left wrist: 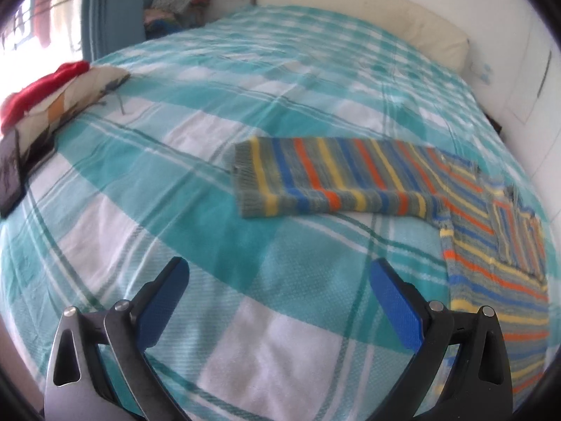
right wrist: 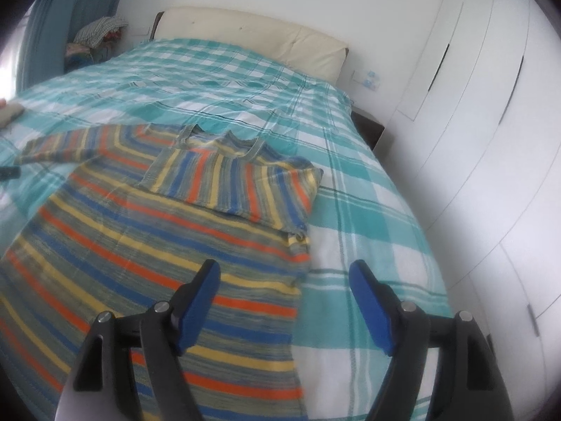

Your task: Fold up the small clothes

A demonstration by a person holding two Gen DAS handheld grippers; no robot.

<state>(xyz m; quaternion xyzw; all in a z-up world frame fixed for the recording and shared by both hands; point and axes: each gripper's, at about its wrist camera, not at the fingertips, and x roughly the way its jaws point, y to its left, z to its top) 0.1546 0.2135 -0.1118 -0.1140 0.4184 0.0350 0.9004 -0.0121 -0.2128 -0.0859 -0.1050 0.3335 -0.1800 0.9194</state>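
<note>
A small striped knit sweater [right wrist: 147, 245] in blue, orange, yellow and grey lies flat on the teal checked bedspread [right wrist: 368, 189]. Its right sleeve [right wrist: 245, 182] is folded in across the chest. Its left sleeve [left wrist: 333, 179] lies stretched out to the side. In the left wrist view the sweater body [left wrist: 498, 280] is at the right. My left gripper [left wrist: 280, 273] is open and empty above the bedspread [left wrist: 182, 161], short of the stretched sleeve. My right gripper [right wrist: 284, 277] is open and empty above the sweater's right side edge.
A cream headboard cushion [right wrist: 252, 35] lies at the bed's far end. White wardrobe doors [right wrist: 491, 122] stand close on the right. A pillow with a red cloth [left wrist: 45, 84] and a dark tablet [left wrist: 10, 175] lie at the bed's left edge. A clothes pile [left wrist: 178, 3] sits in the far corner.
</note>
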